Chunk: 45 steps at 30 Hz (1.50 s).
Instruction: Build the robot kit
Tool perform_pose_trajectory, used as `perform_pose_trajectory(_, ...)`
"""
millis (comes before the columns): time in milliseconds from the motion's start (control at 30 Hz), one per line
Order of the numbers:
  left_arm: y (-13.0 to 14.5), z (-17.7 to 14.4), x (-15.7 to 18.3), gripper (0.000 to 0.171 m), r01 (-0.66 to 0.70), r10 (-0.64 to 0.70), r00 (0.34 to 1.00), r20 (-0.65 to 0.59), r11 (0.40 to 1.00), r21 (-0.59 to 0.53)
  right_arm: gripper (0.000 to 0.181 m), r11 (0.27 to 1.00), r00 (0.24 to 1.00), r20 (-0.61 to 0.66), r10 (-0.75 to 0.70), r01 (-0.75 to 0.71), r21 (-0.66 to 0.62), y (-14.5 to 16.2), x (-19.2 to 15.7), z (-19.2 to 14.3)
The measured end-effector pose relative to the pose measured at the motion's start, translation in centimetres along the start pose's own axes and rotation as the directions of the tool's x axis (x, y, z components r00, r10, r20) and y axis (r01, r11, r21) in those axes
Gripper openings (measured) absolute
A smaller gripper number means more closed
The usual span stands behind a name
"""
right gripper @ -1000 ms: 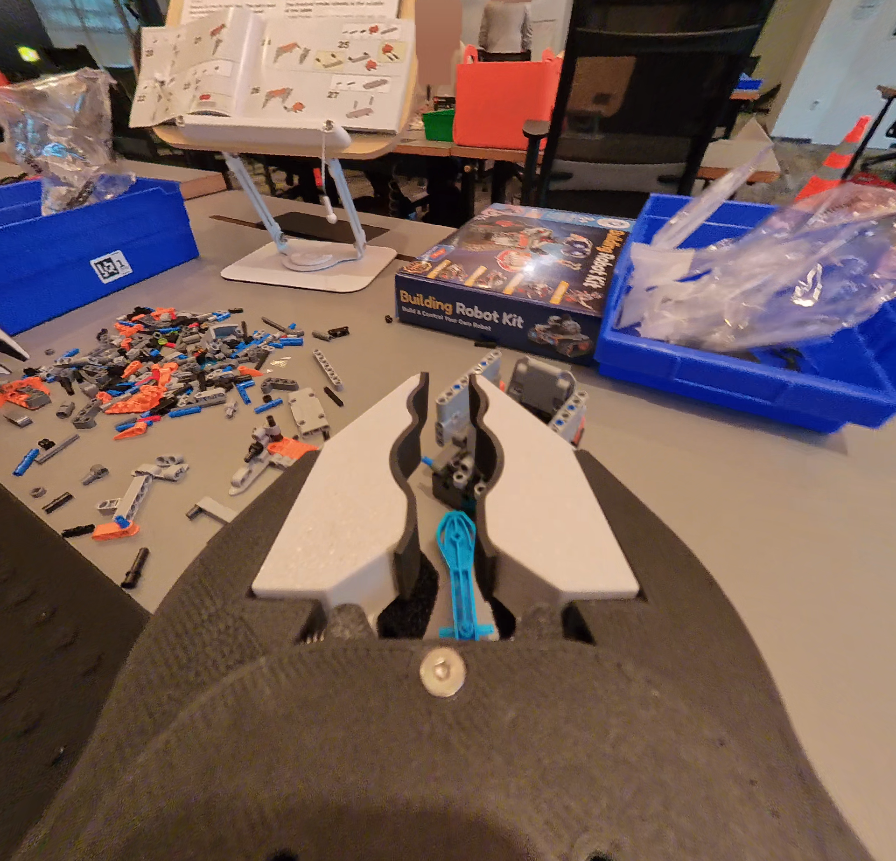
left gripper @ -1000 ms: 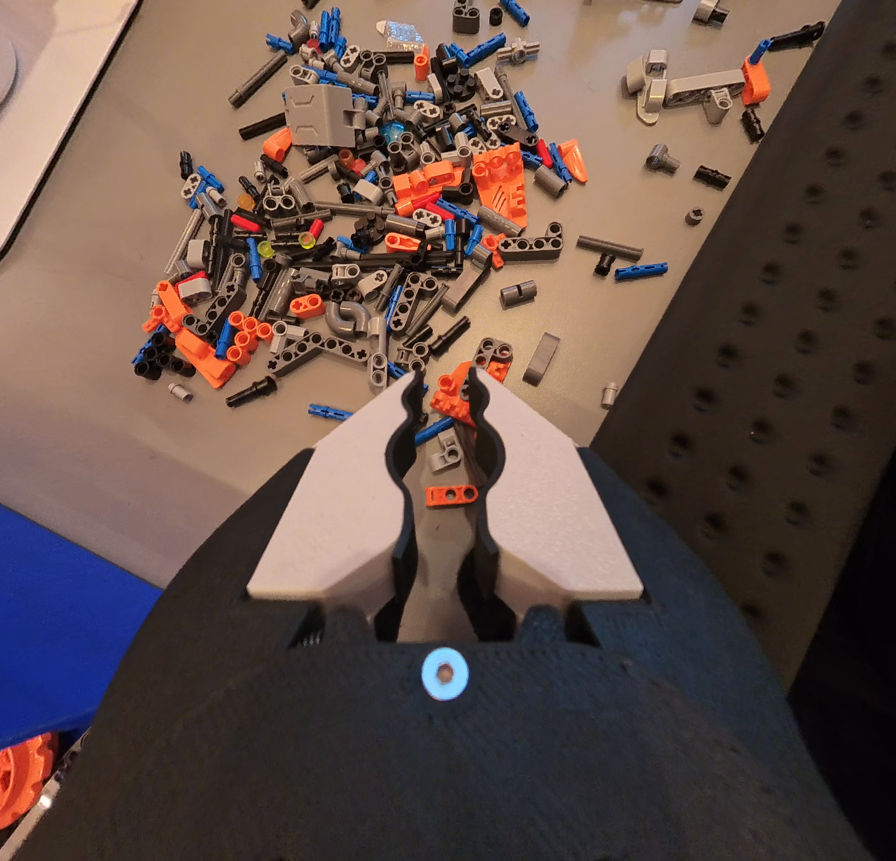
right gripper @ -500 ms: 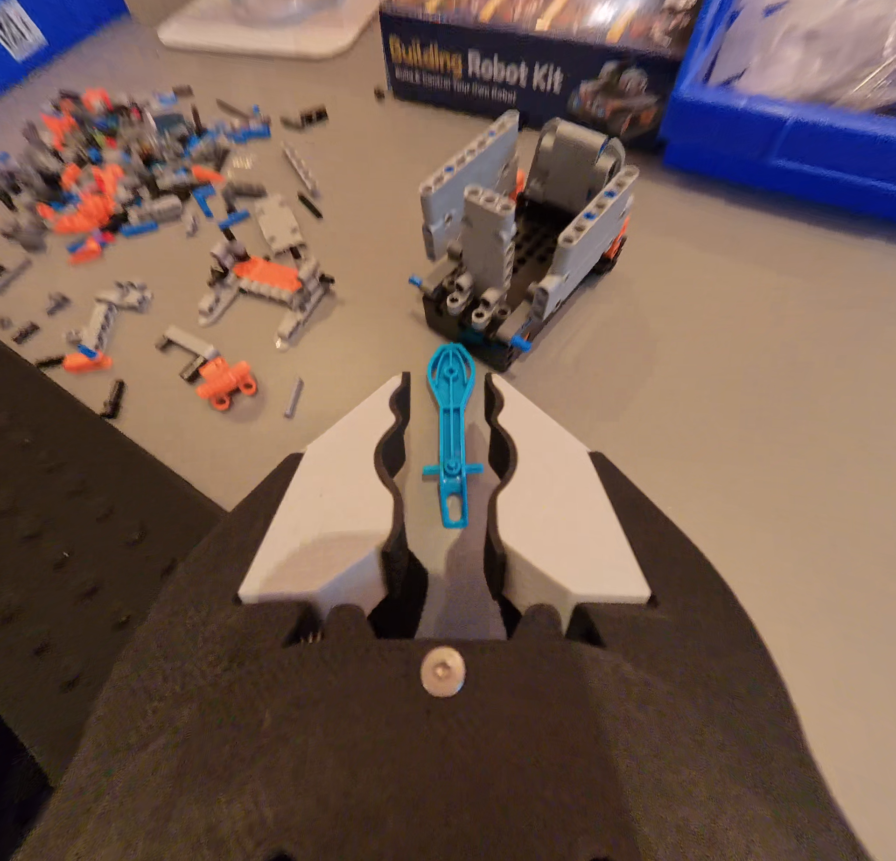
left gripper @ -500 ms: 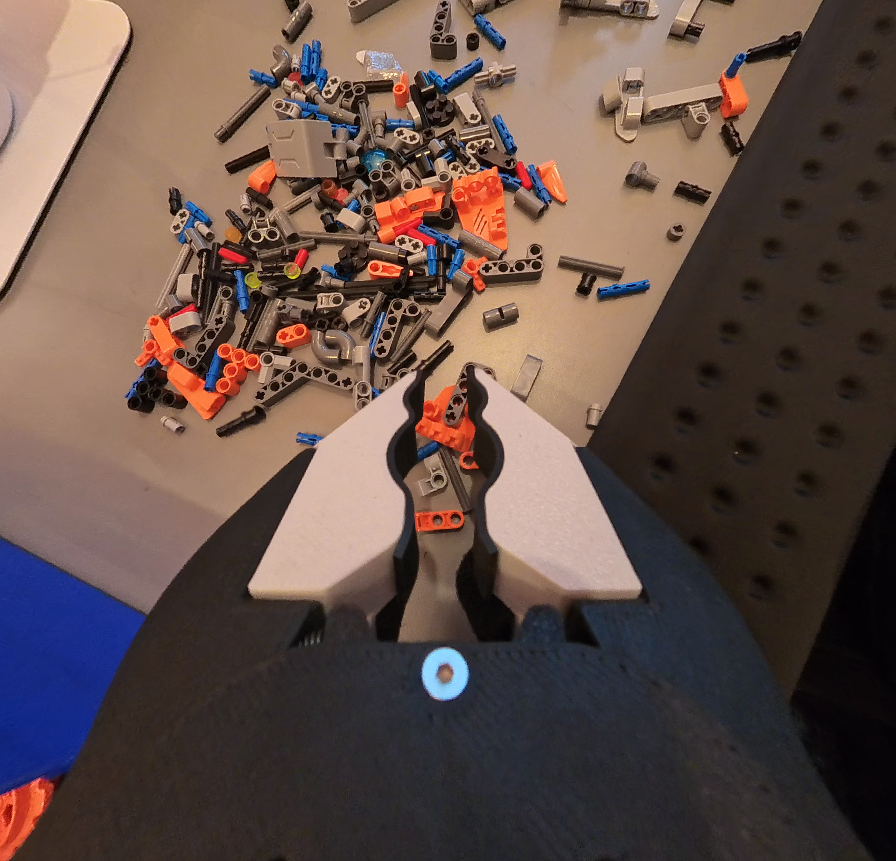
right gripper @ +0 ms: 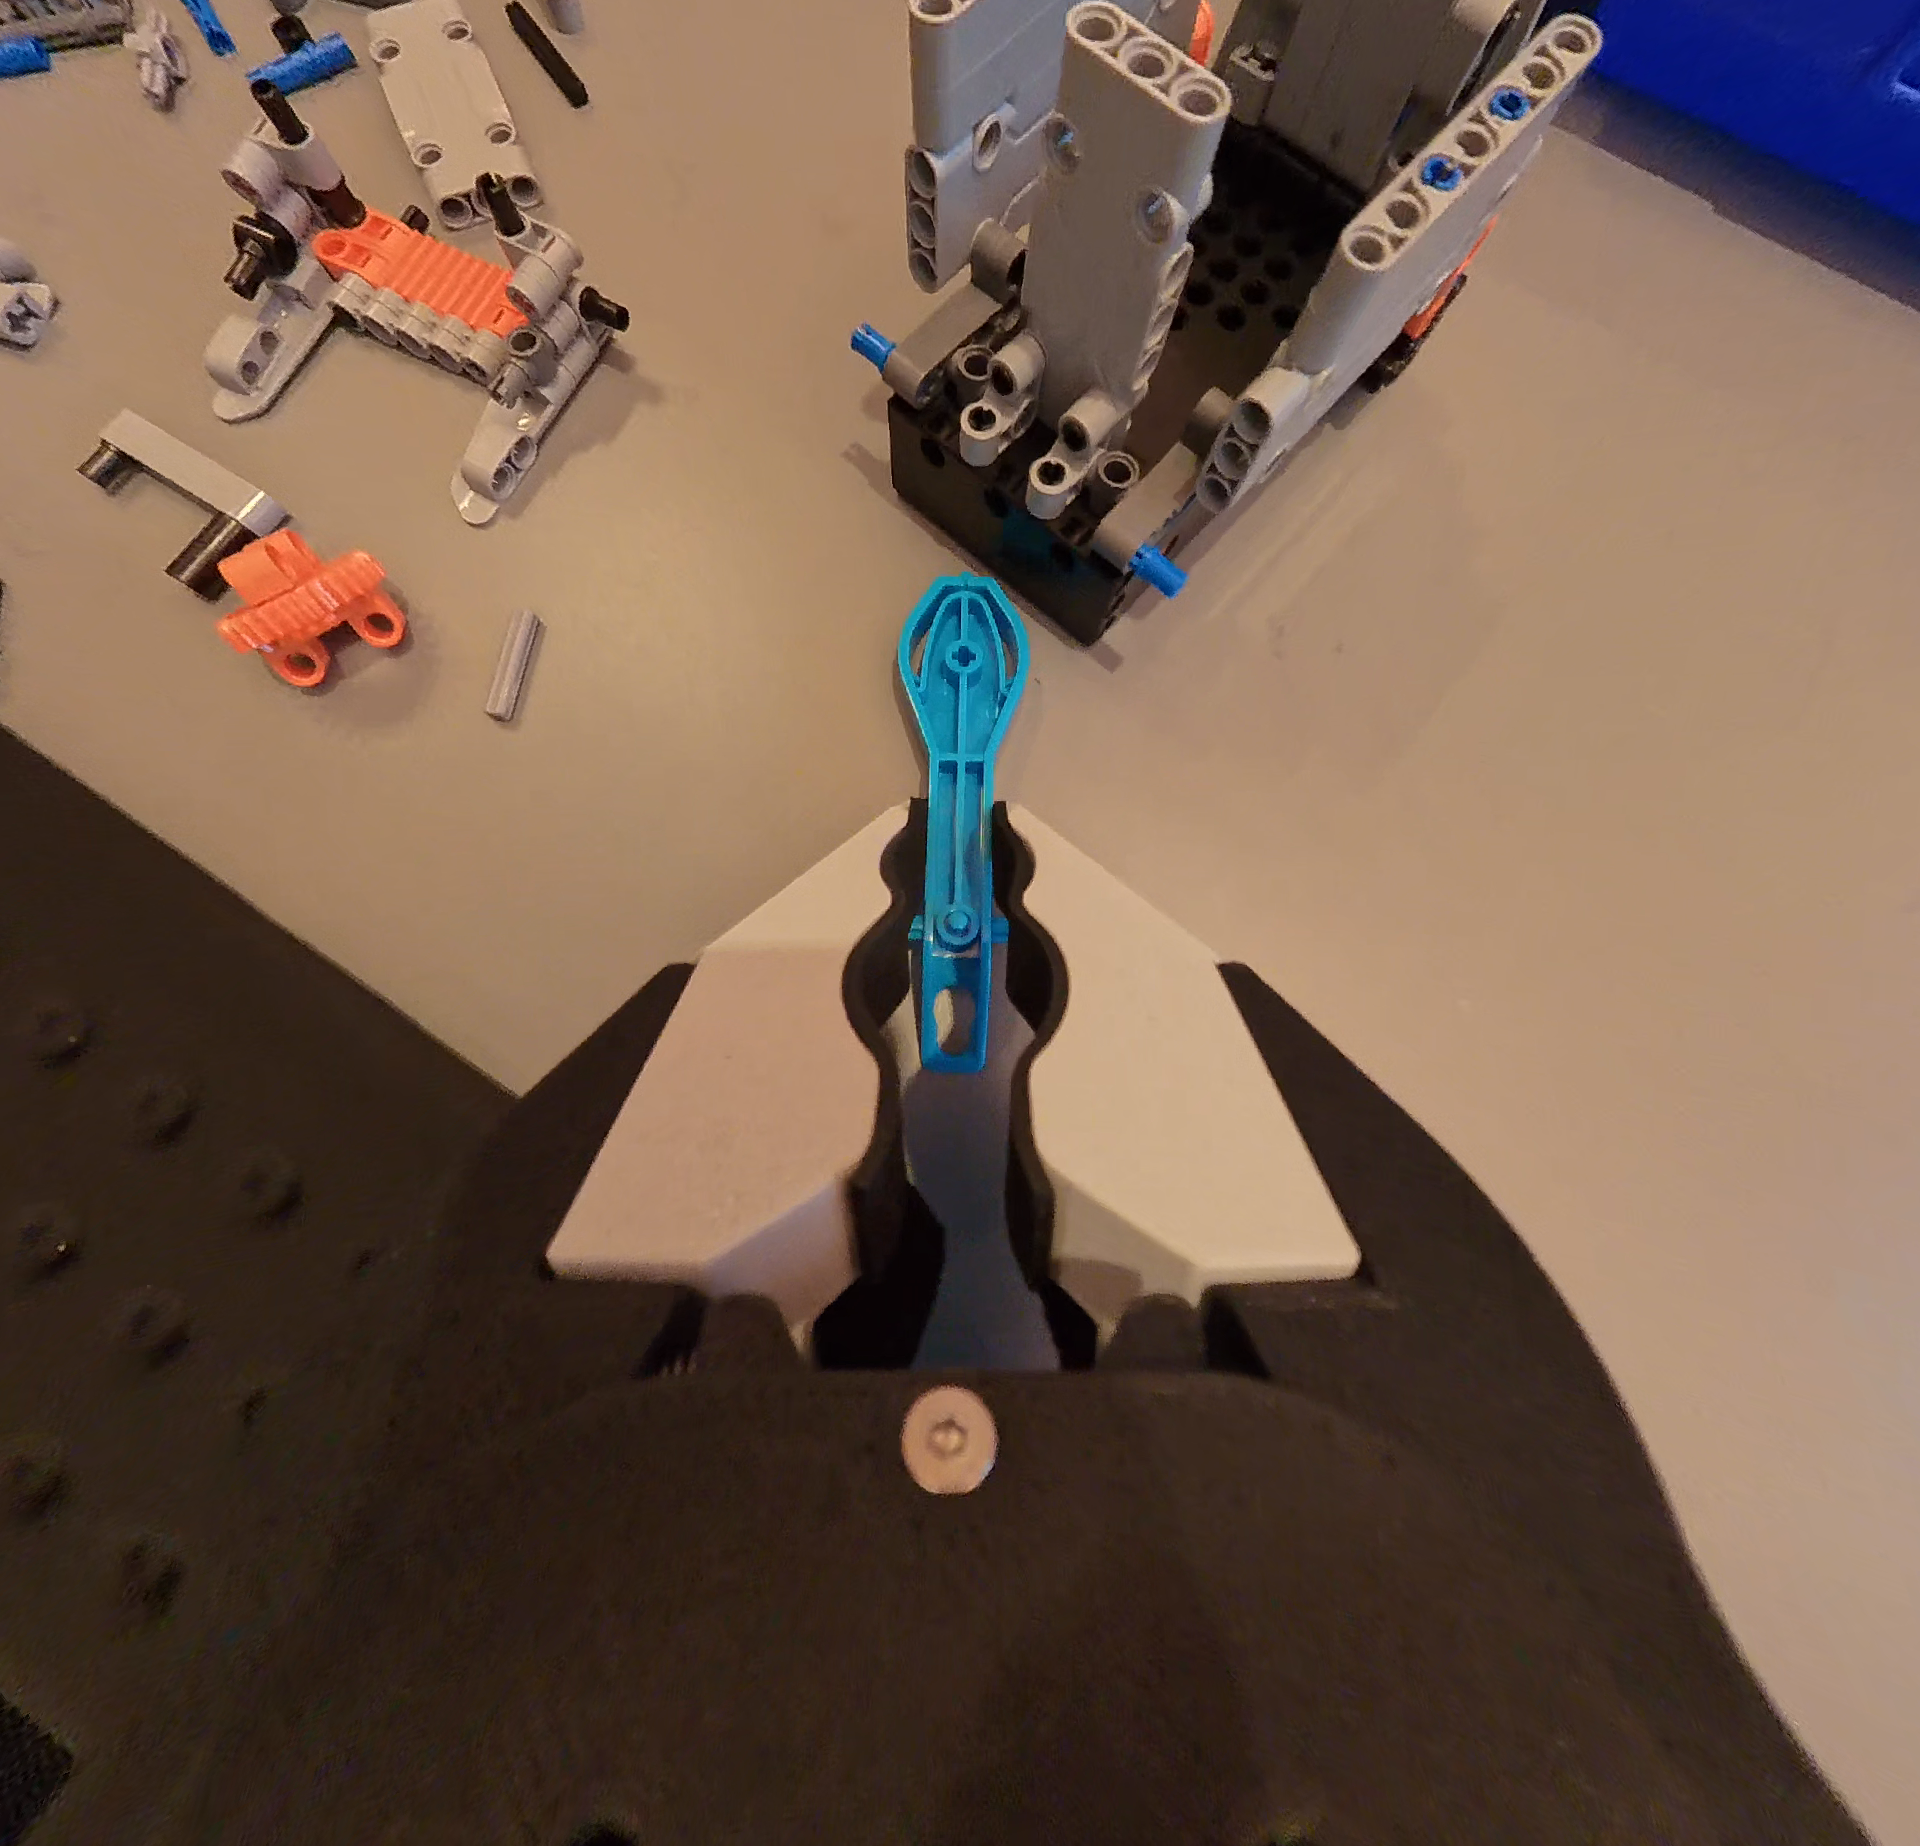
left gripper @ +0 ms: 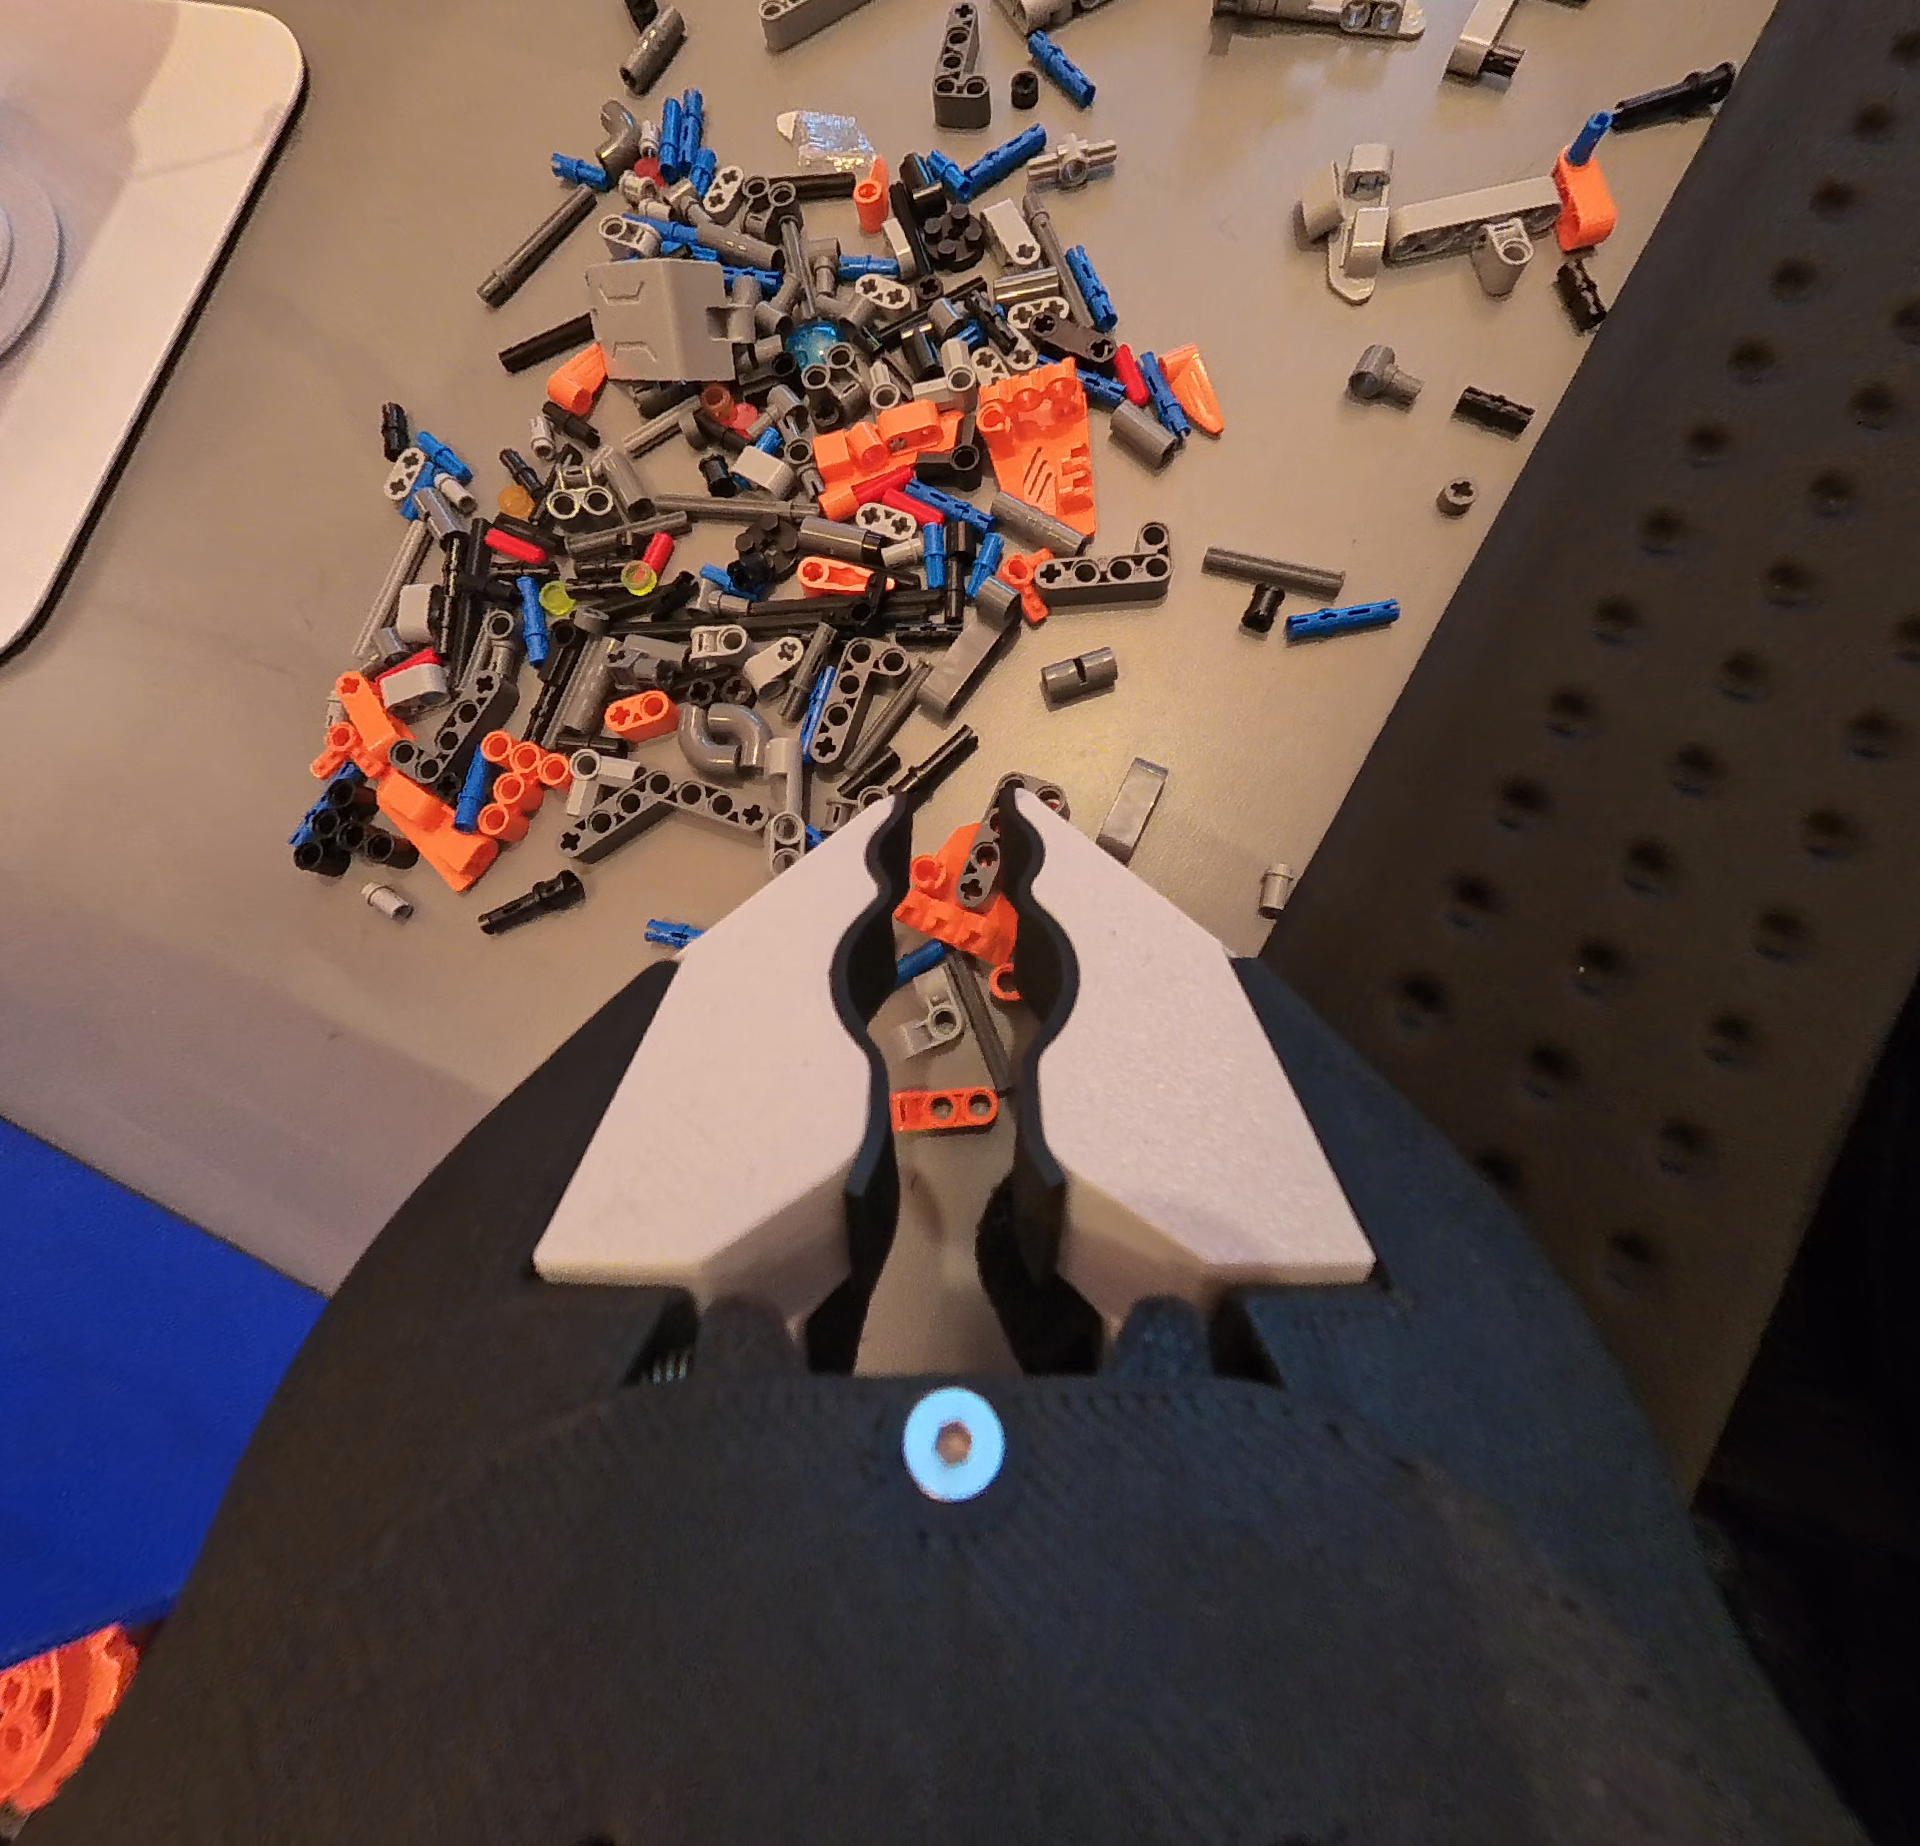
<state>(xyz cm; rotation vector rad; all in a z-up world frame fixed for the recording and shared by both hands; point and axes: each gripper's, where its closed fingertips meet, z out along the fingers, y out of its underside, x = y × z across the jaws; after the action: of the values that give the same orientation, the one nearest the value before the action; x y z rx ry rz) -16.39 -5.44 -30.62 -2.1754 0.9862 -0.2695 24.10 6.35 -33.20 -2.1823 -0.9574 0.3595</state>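
My left gripper (left gripper: 956, 809) hovers over the near edge of a pile of small orange, blue, grey and black building parts (left gripper: 790, 508). Its jaws stand a little apart and hold nothing. An orange part with a dark beam (left gripper: 951, 908) shows between its tips, and a short orange beam (left gripper: 943, 1108) lies on the table below the gap. My right gripper (right gripper: 958, 814) is shut on the shaft of a light blue tool (right gripper: 964, 653). The tool's oval head points forward, just short of a grey and black half-built model (right gripper: 1143, 238).
A black perforated mat borders the table in the left wrist view (left gripper: 1714, 653) and the right wrist view (right gripper: 156, 965). A small grey assembly with an orange ribbed part (right gripper: 416, 290), an orange geared part (right gripper: 301, 601), a blue bin (right gripper: 1766, 30) and a white stand base (left gripper: 125, 238) are nearby. Tip to tip, the grippers are about 45 cm apart.
The right gripper tilted down and came close to the model. Its jaws opened, then narrowed onto the blue tool, which now sticks farther out. The left gripper drew back slightly over the pile.
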Motion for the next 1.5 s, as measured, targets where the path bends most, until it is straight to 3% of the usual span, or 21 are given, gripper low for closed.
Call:
perform_pose_trajectory(367,0.0,-0.4,-0.1,0.014,0.001,-0.001,1.000,0.011,1.000,0.003,0.016,0.999,1.000,-0.006,0.023,-0.023,-0.044,1.3,0.9,-1.3)
perform_pose_trajectory(633,0.0,-0.7,0.0,0.014,0.006,-0.007,1.000,0.017,1.000,0.016,0.038,0.993,0.997,0.007,0.071,-0.071,0.091,-2.7,0.7,-1.7)
perform_pose_trajectory(933,0.1,-1.0,-0.1,0.014,0.013,-0.014,1.000,0.026,0.999,0.031,0.068,0.984,0.991,0.013,0.134,-0.135,0.119,-6.6,1.7,1.2)
perform_pose_trajectory(1100,0.3,-1.1,-0.4,0.014,0.021,-0.023,0.999,0.029,0.999,0.043,0.070,0.987,0.991,-0.002,0.137,-0.136,0.084,-7.3,2.5,2.2)
perform_pose_trajectory(1333,0.1,-0.5,-0.4,0.014,0.019,-0.020,1.000,0.016,0.998,0.055,0.052,0.991,0.989,0.097,0.114,-0.120,0.064,-8.2,2.9,3.8)
perform_pose_trajectory(1500,-0.7,0.0,-0.2,0.012,0.010,-0.010,1.000,0.007,0.996,0.084,0.064,0.998,0.993,0.107,0.039,-0.044,0.041,-9.5,3.1,3.8)
